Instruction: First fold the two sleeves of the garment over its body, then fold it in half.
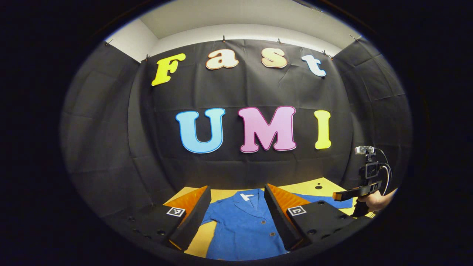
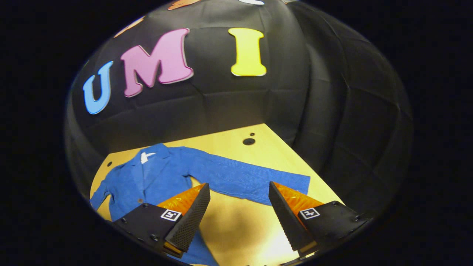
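Left gripper (image 1: 236, 218): black wedge bodies, screw holes, square coded tag on each. Right gripper (image 2: 240, 214): same black build, tags, screws; seen afar carrying black cable, small top-mounted camera.

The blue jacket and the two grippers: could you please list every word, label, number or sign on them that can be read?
White tag at the collar of the jacket: too small to read.
Square markers on the left gripper and the right gripper: black-and-white patterns, no words or numbers.
Nothing else on them reads as text.
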Available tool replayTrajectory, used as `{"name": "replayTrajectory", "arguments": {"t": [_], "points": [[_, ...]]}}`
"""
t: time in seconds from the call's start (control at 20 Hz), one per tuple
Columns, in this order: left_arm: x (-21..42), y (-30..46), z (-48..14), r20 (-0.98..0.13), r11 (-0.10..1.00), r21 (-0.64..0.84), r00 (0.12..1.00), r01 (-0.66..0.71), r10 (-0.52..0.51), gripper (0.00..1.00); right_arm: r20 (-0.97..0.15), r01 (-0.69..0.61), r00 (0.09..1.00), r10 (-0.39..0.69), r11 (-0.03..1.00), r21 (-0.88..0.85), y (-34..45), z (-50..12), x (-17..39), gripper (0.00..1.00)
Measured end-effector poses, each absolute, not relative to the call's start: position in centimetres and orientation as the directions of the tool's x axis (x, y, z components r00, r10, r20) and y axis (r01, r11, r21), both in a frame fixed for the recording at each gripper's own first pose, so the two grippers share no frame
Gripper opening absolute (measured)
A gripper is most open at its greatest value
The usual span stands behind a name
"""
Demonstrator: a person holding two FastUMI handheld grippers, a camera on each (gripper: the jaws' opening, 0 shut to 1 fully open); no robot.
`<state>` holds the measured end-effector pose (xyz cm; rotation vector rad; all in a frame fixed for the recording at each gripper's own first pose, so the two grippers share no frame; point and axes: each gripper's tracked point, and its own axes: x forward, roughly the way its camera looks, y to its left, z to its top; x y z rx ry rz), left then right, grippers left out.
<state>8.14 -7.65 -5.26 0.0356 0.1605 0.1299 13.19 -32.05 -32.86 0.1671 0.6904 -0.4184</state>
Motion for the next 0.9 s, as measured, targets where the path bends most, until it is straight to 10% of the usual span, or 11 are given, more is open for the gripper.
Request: {"name": "replayTrajectory", "arguments": {"t": [0.5,0.9], "points": [[11.2,-13.1,-6.6,-0.203,0.997,0.052,0.977,-0.055,0.065,0.83,-0.824,0.694,0.407,-0.394,0.720,-0.001,-43.3,-42.6,10.7,0.98],[13.1,-14.2,-7.2,-0.218,0.998,0.041,0.974,-0.048,0.056,0.83,-0.878,0.666,0.305,-0.369,0.742,-0.081,-43.5,-46.8,10.0,0.90]]}}
